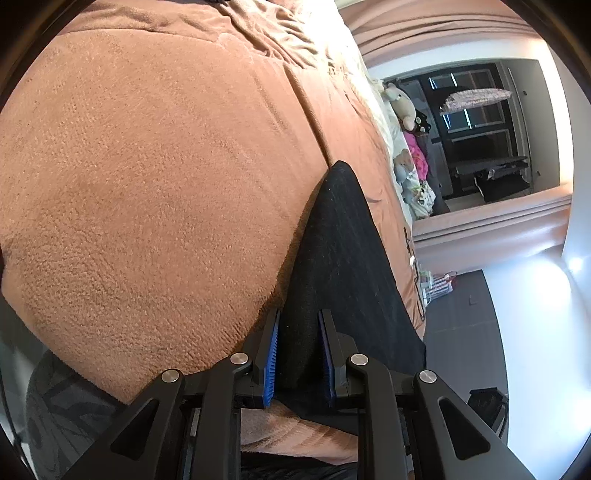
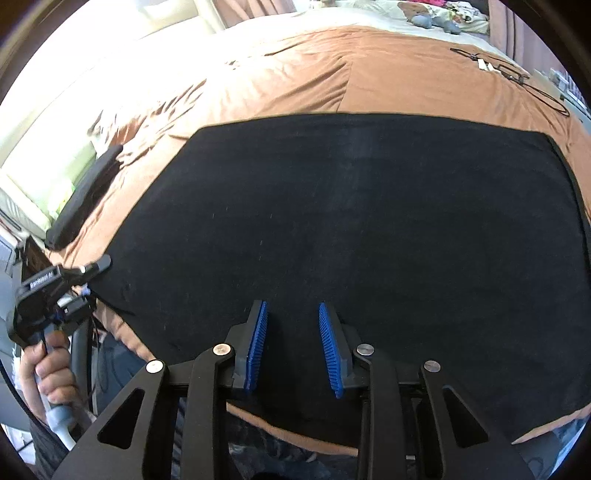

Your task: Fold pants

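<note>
Left gripper (image 1: 298, 332): blue pads clamped on a raised edge of the black pants (image 1: 332, 266)
Right gripper (image 2: 291, 328): jaws apart, hovering over the pants – not gripping
Pants: spread flat on the brown blanket (image 2: 295, 74)
Far end: soft toys (image 2: 432, 16) against the pillows – no containers seen

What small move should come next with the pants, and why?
Probably close the right tongs on the near edge of the black pants: their blue pads straddle the cloth with a gap, while the left tongs seem already closed on their corner.
</note>
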Action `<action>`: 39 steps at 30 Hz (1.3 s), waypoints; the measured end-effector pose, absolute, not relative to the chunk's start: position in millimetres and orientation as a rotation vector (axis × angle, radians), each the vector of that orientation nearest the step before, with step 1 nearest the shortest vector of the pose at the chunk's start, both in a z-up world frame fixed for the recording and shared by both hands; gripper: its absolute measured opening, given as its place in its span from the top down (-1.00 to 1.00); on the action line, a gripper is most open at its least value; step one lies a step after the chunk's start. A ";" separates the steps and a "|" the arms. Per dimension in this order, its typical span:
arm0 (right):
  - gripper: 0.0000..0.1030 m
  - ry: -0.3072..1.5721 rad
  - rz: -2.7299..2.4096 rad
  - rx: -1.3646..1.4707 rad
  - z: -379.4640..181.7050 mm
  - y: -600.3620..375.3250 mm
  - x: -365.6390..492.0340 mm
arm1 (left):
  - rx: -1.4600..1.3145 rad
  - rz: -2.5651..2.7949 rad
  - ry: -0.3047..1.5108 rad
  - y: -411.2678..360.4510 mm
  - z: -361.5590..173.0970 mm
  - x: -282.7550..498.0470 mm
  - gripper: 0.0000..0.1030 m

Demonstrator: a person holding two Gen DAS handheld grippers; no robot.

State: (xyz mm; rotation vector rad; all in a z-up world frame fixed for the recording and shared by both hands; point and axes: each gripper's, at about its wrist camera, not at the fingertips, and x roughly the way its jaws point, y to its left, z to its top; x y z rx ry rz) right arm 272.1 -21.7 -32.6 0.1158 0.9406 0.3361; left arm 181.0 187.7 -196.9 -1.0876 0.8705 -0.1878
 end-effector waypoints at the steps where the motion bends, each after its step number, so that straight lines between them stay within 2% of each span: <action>1: 0.48 0.938 0.330 0.115 -31.4 -22.7 276.2 | -1.089 -0.186 0.872 187.4 -196.8 181.4 0.59; 20: 0.48 0.978 0.275 0.139 -39.3 -13.9 365.5 | -1.118 -0.125 0.892 182.7 -198.8 192.8 0.51; 23: 0.56 0.987 0.269 0.141 -41.5 -11.3 376.9 | -1.129 -0.115 0.892 182.5 -198.9 193.1 0.51; 39: 0.62 1.009 0.235 0.129 -42.2 -4.1 434.5 | -1.127 -0.102 0.889 179.4 -199.4 196.0 0.48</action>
